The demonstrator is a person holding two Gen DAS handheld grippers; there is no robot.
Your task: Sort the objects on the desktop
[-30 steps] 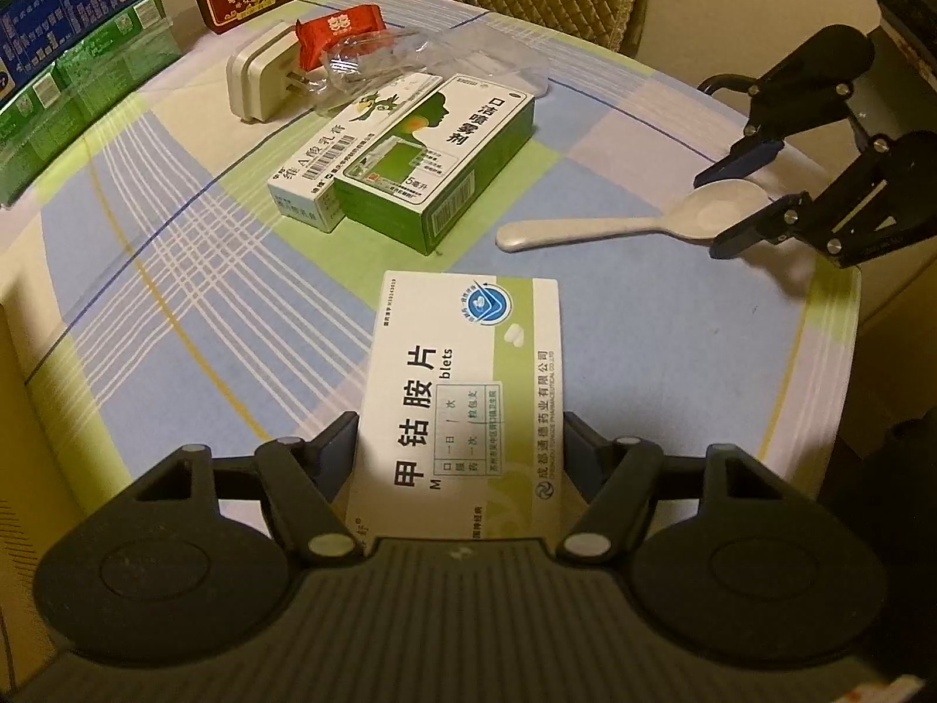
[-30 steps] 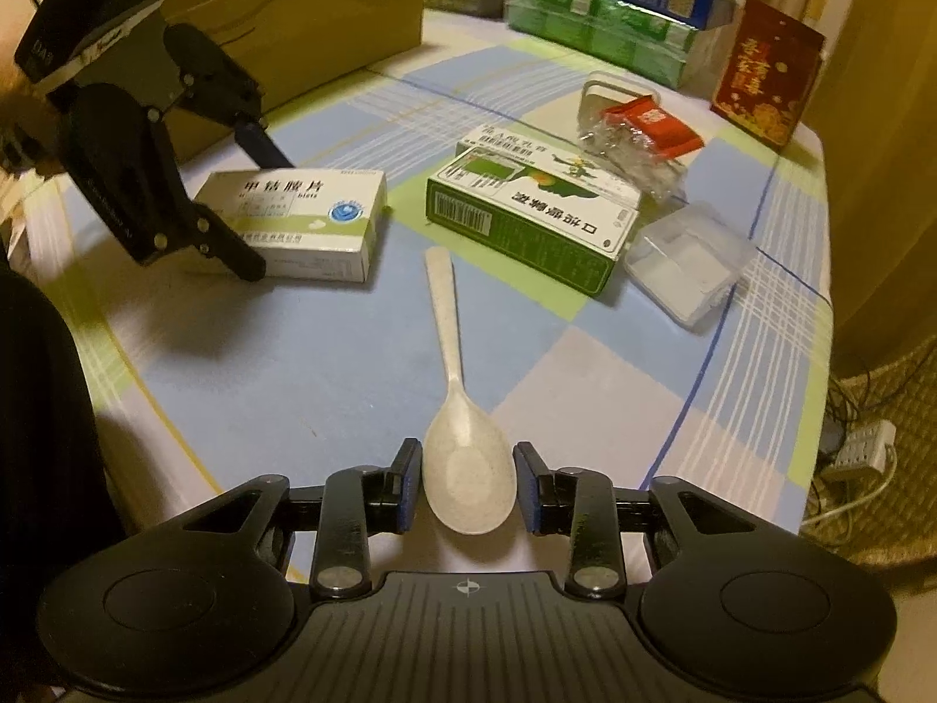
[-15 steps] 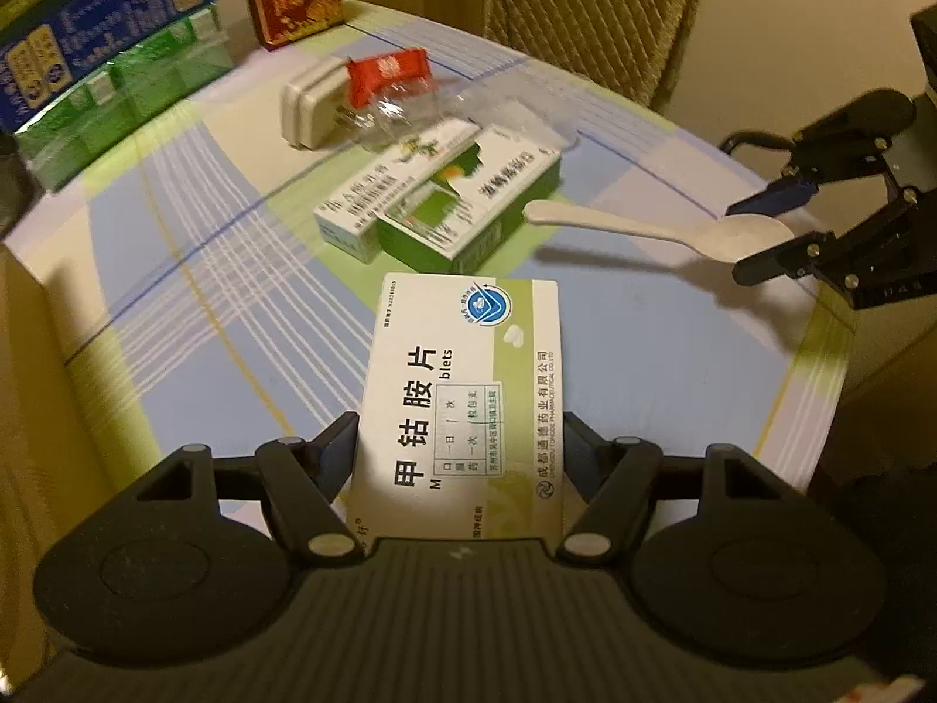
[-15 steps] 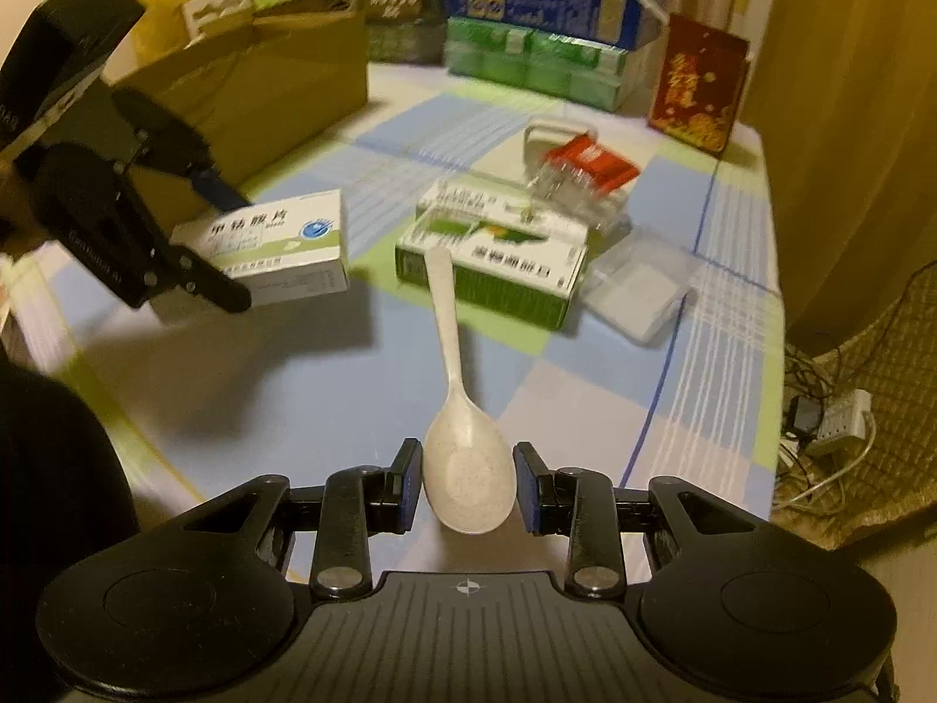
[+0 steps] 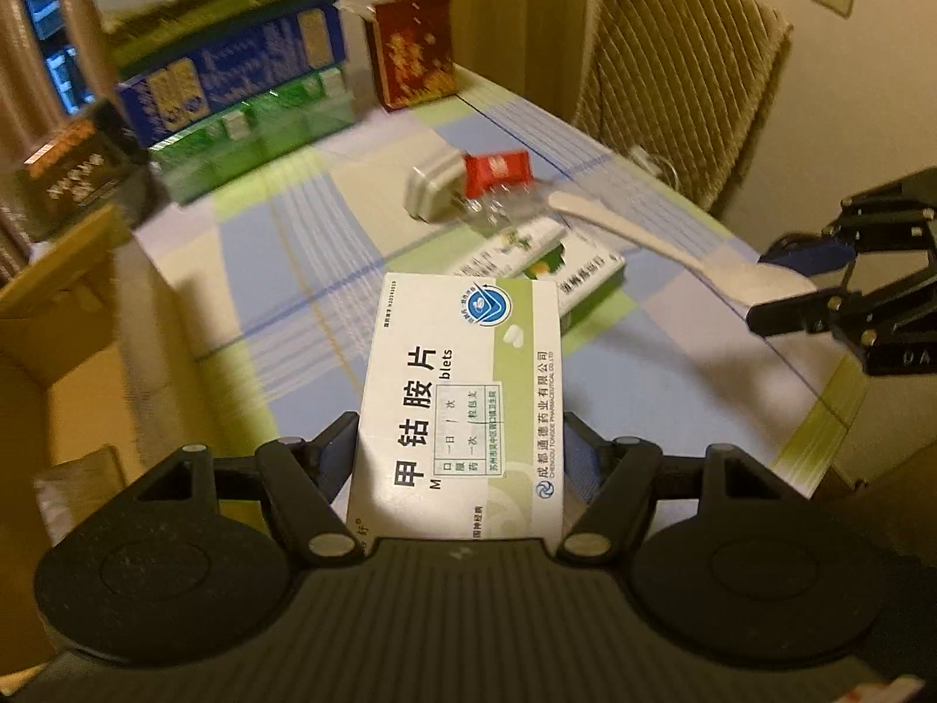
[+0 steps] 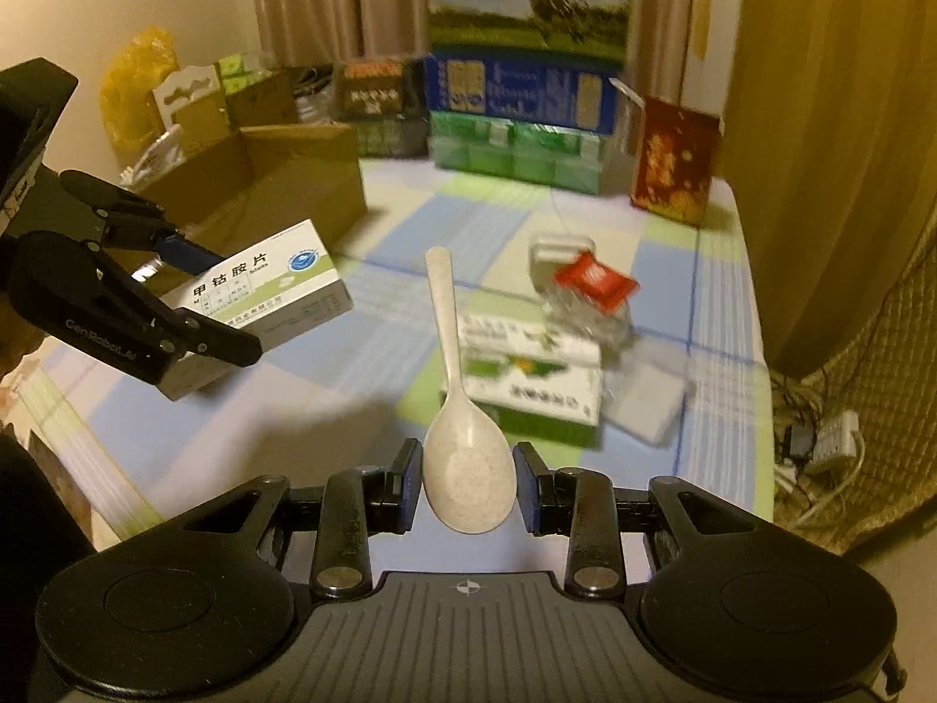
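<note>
1. my left claw [image 5: 460,457] is clamped on the white pill box [image 5: 462,398], lifted above the table [image 5: 644,375].
2. my right claw [image 6: 468,489] pinches the spoon [image 6: 462,439] by its bowl, handle pointing ahead, green boxes [image 6: 530,381] lying beyond.

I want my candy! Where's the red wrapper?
The red wrapper lies mid-table, right of centre in the right wrist view, against the white plug and just beyond the green box.

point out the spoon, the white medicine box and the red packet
spoon [image 6: 468,477], right wrist view, on its bowl, between the fingers
white medicine box [image 5: 462,404], left wrist view, on its printed top face
red packet [image 6: 594,281], right wrist view, on the middle of the wrapper
</note>
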